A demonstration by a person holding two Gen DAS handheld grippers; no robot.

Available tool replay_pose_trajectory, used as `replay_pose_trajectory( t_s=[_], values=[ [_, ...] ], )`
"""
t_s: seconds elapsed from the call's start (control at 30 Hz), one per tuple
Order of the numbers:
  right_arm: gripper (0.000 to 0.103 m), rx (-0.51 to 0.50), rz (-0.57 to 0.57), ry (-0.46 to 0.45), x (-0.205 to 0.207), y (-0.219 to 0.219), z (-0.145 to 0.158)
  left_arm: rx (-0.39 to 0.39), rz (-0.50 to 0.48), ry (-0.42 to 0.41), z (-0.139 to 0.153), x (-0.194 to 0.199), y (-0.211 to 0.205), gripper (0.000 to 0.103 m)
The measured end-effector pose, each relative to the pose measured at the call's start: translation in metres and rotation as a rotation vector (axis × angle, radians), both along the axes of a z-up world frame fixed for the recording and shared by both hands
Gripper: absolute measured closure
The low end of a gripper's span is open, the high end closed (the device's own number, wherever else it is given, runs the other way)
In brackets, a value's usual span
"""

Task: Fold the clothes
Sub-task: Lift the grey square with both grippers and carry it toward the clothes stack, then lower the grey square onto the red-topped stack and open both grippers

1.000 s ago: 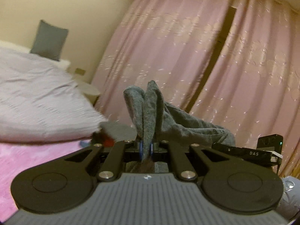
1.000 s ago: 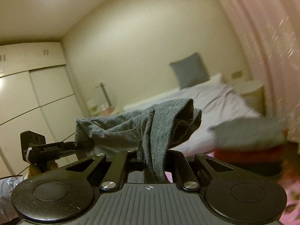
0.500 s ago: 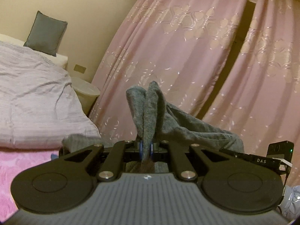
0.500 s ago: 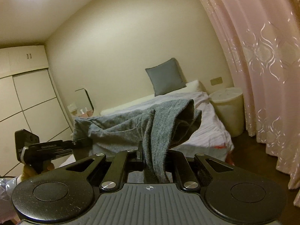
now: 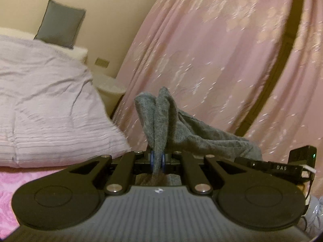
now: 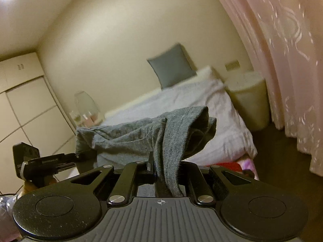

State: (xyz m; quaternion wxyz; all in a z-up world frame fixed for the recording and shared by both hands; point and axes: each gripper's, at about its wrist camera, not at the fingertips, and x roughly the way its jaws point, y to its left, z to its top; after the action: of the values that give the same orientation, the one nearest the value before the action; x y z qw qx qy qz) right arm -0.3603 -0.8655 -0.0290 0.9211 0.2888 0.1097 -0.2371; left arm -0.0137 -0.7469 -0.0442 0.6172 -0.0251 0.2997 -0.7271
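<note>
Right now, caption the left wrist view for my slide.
Left hand-held gripper pinching a grey garment before pink curtains.

Pink patterned curtain [image 5: 212, 60] hung beside the bed [image 5: 46, 111], which had a pale striped duvet. Grey cushion [image 5: 60, 27] leaned upright on the cream wall above a white pillow [image 6: 203, 74]. Round cream bin [image 6: 249, 98] stood between bed and curtain. White wardrobe [image 6: 22, 104] stood at far left. Pink floral cover [image 5: 12, 183] lay at near left.

White letters reading "DAS" stand on the black bar of the right gripper [image 5: 278, 167], seen beside the grey garment [image 5: 201, 135]. In the right wrist view, small white lettering on the left gripper [image 6: 50, 159] is too blurred to read.
</note>
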Motion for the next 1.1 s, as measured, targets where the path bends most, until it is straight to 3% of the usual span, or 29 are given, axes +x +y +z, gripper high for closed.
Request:
replay_pose_trajectory(
  t_s=[0.17, 0.33, 0.57, 0.63, 0.7, 0.77, 0.8, 0.9, 0.97, 1.1],
  values=[
    [0.096, 0.046, -0.014, 0.103, 0.037, -0.051, -0.027, 0.117, 0.042, 0.011, -0.034, 0.024, -0.059, 0.099],
    [0.095, 0.056, -0.060, 0.215, 0.066, -0.082, -0.059, 0.194, 0.056, -0.061, -0.062, 0.031, -0.109, 0.098],
    [0.095, 0.091, -0.124, 0.242, 0.081, -0.111, -0.101, 0.241, 0.101, -0.089, -0.096, 0.038, -0.129, 0.097],
    [0.095, 0.099, -0.144, 0.260, 0.085, -0.113, -0.108, 0.253, 0.131, -0.106, -0.103, 0.039, -0.132, 0.092],
    [0.095, 0.122, -0.172, 0.291, 0.090, -0.116, -0.115, 0.282, 0.173, -0.117, -0.109, 0.042, -0.135, 0.077],
    [0.063, 0.138, -0.237, 0.326, 0.091, -0.119, -0.117, 0.309, 0.219, -0.113, -0.111, 0.049, -0.137, 0.075],
    [0.029, 0.126, -0.309, 0.356, 0.089, -0.123, -0.115, 0.316, 0.239, -0.113, -0.109, 0.053, -0.138, 0.074],
    [0.025, 0.080, -0.409, 0.356, 0.077, -0.129, -0.103, 0.297, 0.286, -0.119, -0.093, 0.061, -0.133, 0.078],
    [0.026, 0.057, -0.395, 0.352, 0.076, -0.120, -0.095, 0.254, 0.279, -0.118, -0.077, 0.058, -0.125, 0.078],
    [0.027, 0.008, -0.313, 0.342, 0.080, -0.097, -0.085, 0.195, 0.126, -0.186, -0.057, 0.028, -0.119, 0.078]
  ],
)
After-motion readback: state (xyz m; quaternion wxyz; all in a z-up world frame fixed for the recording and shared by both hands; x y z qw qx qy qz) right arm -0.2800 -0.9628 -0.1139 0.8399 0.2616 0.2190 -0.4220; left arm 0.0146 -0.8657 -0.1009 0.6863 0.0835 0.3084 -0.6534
